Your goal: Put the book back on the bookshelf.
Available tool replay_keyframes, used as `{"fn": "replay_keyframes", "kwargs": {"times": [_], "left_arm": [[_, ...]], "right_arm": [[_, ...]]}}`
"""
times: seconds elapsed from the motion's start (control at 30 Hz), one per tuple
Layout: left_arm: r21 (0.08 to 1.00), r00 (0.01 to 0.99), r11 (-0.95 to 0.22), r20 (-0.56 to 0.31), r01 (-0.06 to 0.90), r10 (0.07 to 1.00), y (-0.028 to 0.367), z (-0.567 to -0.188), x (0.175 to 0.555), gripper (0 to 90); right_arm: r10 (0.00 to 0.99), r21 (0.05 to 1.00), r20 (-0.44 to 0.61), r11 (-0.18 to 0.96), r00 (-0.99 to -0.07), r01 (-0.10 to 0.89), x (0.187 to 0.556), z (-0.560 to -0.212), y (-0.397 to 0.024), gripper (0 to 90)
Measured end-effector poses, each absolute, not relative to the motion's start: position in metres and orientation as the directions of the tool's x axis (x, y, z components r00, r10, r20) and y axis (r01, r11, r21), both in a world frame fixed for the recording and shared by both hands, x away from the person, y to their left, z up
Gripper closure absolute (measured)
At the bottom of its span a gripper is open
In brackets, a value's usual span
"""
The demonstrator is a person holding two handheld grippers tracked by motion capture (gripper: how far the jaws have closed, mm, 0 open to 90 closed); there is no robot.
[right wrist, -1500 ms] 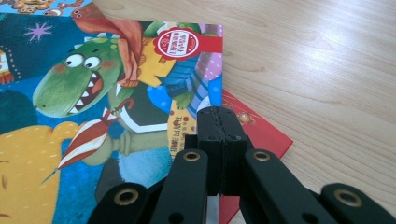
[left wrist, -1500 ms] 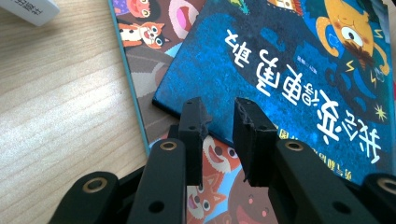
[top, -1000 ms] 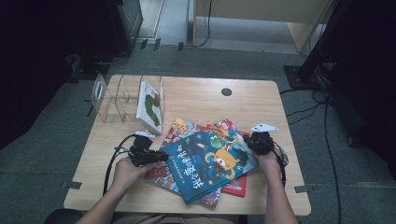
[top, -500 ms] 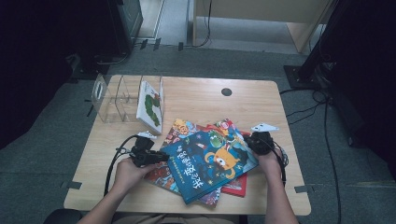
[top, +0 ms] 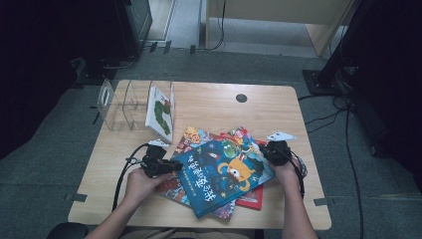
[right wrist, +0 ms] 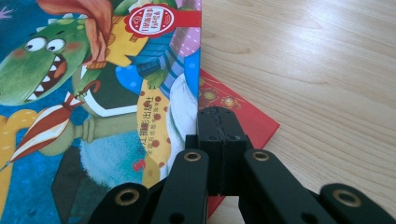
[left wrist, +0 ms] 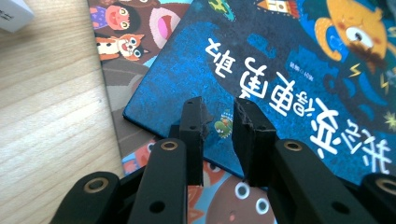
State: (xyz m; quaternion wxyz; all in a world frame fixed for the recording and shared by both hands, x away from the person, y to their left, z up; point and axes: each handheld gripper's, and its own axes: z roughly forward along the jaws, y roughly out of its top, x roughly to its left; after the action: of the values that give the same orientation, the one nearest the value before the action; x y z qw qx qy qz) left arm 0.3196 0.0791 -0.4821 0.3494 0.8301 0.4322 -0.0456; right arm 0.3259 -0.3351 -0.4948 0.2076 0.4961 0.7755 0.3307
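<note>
A blue picture book [top: 224, 174] lies on top of a loose pile of picture books at the table's front middle. My left gripper [top: 171, 166] is at the book's left corner. Its jaws have just been closing and stand a narrow gap apart [left wrist: 218, 105]. The blue cover [left wrist: 289, 60] shows behind the gap and nothing is pinched between the pads. My right gripper [top: 271, 152] is at the book's right edge. Its jaws are shut together [right wrist: 219, 114], right beside the edge of the blue cover [right wrist: 70, 93] and over a red book [right wrist: 233, 100] underneath.
A clear acrylic book stand [top: 119, 107] stands at the table's back left with a white book [top: 160, 112] leaning in it. Bare wooden table [top: 219, 107] stretches behind the pile. A small round hole [top: 241, 98] is near the far edge. Cables trail on the floor at right.
</note>
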Motion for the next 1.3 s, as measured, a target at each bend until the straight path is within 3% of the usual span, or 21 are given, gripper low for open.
{"fn": "replay_keyframes", "kwargs": {"times": [0.53,1.3], "left_arm": [[0.492,0.586,-0.382,-0.375,0.782,0.719,0.088,-0.486,0.312,76.0],[0.520,0.557,-0.321,-0.397,0.792,0.730,0.089,-0.491,0.317,79.3]], "right_arm": [[0.906,0.716,0.005,0.293,-0.424,0.634,0.325,-0.494,-0.335,90.0],[0.920,0.715,0.005,0.270,-0.391,0.645,0.325,-0.495,-0.334,90.0]]}}
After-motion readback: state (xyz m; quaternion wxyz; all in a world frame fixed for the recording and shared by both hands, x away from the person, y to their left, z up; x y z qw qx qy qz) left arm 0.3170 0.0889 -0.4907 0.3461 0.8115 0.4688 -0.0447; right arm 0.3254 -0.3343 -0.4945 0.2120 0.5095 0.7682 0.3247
